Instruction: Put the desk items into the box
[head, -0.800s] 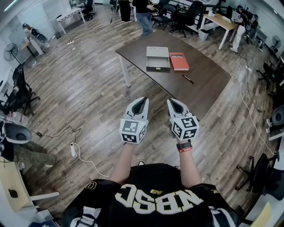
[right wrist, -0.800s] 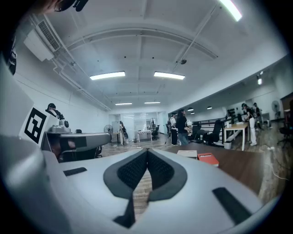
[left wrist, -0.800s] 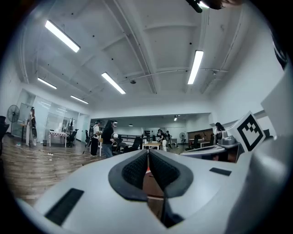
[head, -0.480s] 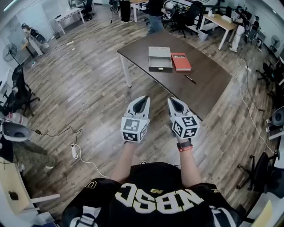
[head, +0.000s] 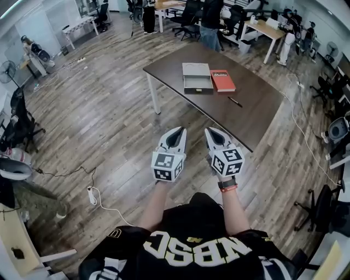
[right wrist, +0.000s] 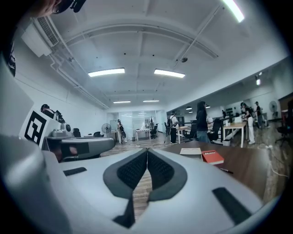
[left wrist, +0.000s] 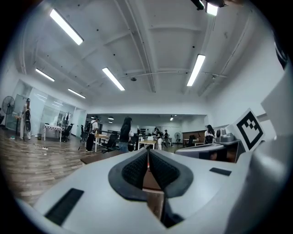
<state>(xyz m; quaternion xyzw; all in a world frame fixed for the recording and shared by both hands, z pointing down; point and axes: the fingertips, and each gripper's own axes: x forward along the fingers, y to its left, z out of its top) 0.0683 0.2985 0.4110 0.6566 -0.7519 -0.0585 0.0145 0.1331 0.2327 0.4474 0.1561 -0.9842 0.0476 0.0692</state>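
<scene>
A dark brown table (head: 251, 112) stands ahead of me. On it lie an open grey box (head: 196, 77), a red book (head: 222, 80) just right of the box, and a black pen (head: 234, 101) nearer to me. The right gripper view shows the same box (right wrist: 193, 151), book (right wrist: 212, 156) and pen (right wrist: 225, 171). My left gripper (head: 175, 133) and right gripper (head: 214, 133) are held side by side over the wooden floor, short of the table's near edge. Both are shut with nothing between the jaws, as the left gripper (left wrist: 148, 154) and the right gripper (right wrist: 147, 154) show in their own views.
A person (head: 210, 22) stands past the table's far side among office chairs (head: 186, 11) and desks (head: 268, 28). A power strip with cable (head: 92, 195) lies on the floor at left. More chairs (head: 322, 210) stand along the right side.
The view has shifted so the table sits slightly nearer. Both grippers sit a little lower in view, still side by side and shut. The person beyond the table has moved right.
</scene>
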